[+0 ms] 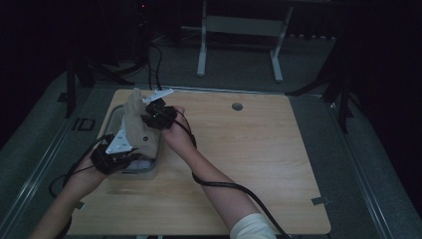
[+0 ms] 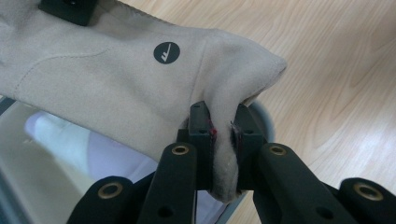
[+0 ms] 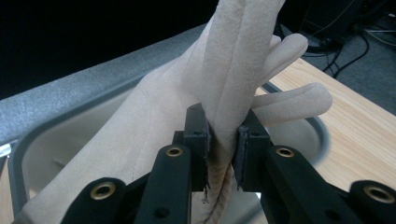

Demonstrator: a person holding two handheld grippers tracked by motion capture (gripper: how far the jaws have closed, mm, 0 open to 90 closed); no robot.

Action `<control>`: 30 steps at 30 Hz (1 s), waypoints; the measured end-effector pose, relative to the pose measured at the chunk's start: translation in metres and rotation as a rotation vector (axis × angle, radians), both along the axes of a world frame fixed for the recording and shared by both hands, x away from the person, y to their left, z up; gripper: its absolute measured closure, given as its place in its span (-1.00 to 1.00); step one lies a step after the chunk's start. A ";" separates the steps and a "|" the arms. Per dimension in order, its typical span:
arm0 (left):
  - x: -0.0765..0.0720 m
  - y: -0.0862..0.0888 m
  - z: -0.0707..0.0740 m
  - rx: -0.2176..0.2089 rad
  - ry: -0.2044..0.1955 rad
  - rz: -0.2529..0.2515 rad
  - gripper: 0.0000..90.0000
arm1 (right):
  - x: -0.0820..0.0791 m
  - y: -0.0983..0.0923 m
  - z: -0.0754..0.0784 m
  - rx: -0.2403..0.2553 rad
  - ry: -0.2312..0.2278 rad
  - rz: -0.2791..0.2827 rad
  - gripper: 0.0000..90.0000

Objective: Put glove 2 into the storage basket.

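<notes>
Count: one beige suede glove [image 1: 138,130], one clear plastic bin [image 1: 155,160], two grippers, one wooden surface [image 1: 249,164].

Left side, high view: left gripper [image 1: 130,155] sits at the near end of the bin, at the left edge of the surface. In the left gripper view its jaws are clamped on a fold of the glove [image 2: 140,93] near the cuff edge; fabric bunches between the pads and pokes out below them. A round black logo patch [image 2: 166,52] sits on the glove above the jaws. Something white and pale lilac [image 2: 74,140] lies inside the bin [image 2: 14,140] under the glove; what it is cannot be told.

The glove is held over the bin, stretched between the two grippers.

Right: right gripper [image 1: 152,115] holds the far end. In the right gripper view its jaws are clamped on a lengthwise fold of the glove [image 3: 229,70], with the glove fingers [image 3: 294,100] sticking out beyond the jaws above the bin rim [image 3: 322,130].
</notes>
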State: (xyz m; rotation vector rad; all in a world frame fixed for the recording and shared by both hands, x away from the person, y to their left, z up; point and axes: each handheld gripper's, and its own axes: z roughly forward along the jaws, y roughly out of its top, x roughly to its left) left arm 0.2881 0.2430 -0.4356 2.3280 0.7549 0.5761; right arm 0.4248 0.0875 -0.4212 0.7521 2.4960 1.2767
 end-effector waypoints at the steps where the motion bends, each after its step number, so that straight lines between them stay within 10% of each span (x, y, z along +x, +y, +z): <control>1: 0.000 0.004 -0.001 -0.003 0.004 0.004 0.82 | 0.001 0.004 -0.002 0.005 0.009 0.001 0.73; 30: 0.019 0.020 -0.051 -0.004 0.140 0.067 0.79 | 0.027 0.035 -0.067 -0.086 0.152 -0.008 0.66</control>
